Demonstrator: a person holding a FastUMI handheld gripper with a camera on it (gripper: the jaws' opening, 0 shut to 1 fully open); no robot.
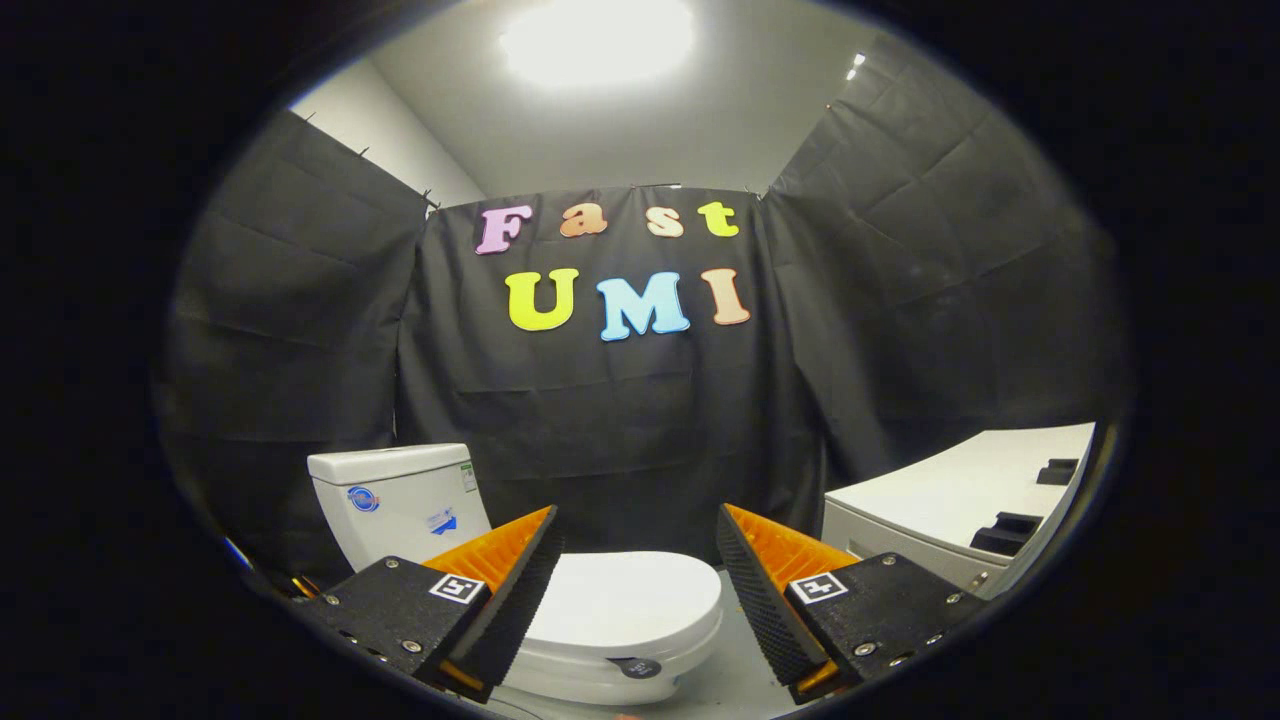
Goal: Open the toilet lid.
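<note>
The toilet lid [625, 600] lies flat and closed on the bowl, in front of the toilet tank [400, 500]. The tool [635, 575] hangs above the lid's front with fingers spread wide and empty, apparently lined up to catch its front edge.

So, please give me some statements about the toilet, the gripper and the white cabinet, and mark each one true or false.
1. The toilet lid is closed. True.
2. The gripper is shut on the lid. False: its fingers are spread apart and touch nothing.
3. The tank stands behind the lid. True.
4. A white cabinet stands directly between the fingers. False: it is beyond the right finger, beside the toilet.
5. The lid lies ahead of the fingers. True.
</note>
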